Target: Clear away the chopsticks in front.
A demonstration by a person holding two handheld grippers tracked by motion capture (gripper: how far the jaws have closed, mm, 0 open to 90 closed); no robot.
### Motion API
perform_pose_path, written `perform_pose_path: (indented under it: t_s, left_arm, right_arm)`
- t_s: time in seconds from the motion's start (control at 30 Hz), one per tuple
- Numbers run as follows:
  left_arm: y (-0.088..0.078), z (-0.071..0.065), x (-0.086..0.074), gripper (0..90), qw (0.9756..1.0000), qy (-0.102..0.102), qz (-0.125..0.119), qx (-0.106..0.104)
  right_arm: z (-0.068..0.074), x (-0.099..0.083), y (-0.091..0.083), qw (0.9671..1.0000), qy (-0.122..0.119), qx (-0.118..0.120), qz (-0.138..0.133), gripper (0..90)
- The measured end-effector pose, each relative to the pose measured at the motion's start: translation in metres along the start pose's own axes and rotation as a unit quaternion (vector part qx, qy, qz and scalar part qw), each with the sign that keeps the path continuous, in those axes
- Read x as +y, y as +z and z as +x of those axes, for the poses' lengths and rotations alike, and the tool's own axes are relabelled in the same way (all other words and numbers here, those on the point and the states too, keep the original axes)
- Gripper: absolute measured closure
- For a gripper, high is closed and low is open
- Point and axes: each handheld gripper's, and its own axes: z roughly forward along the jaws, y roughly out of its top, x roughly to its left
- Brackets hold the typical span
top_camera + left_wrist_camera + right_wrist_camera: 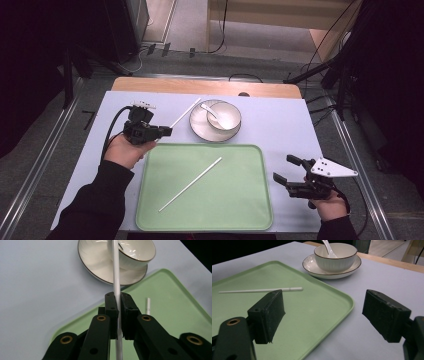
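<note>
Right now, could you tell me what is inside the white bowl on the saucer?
A white spoon stands in the bowl, its handle leaning on the rim. The bowl sits on a saucer. The spoon's scoop and the bowl's bottom are hidden by the wall.

My left gripper (162, 132) seems clamped on a white chopstick (184, 114) beside the bowl (224, 116); another chopstick (191, 183) lies on the green tray (250, 200).
</note>
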Motion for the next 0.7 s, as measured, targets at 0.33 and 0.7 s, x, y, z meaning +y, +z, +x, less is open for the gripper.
perform_pose_path:
  t_s: [0.33, 0.7]
  left_arm:
    - [-0.008, -0.018, -0.035, 86.7, 0.9998, 0.010, -0.007, -0.019]
    - [-0.007, -0.026, -0.078, 86.7, 0.9995, 0.014, 0.009, -0.026]
  right_arm:
    - [-0.001, 0.001, 0.002, 1.0000, 0.000, 0.001, 0.000, 18.2]
    - [0.000, 0.005, 0.009, 0.9999, -0.003, 0.011, 0.000, 18.3]
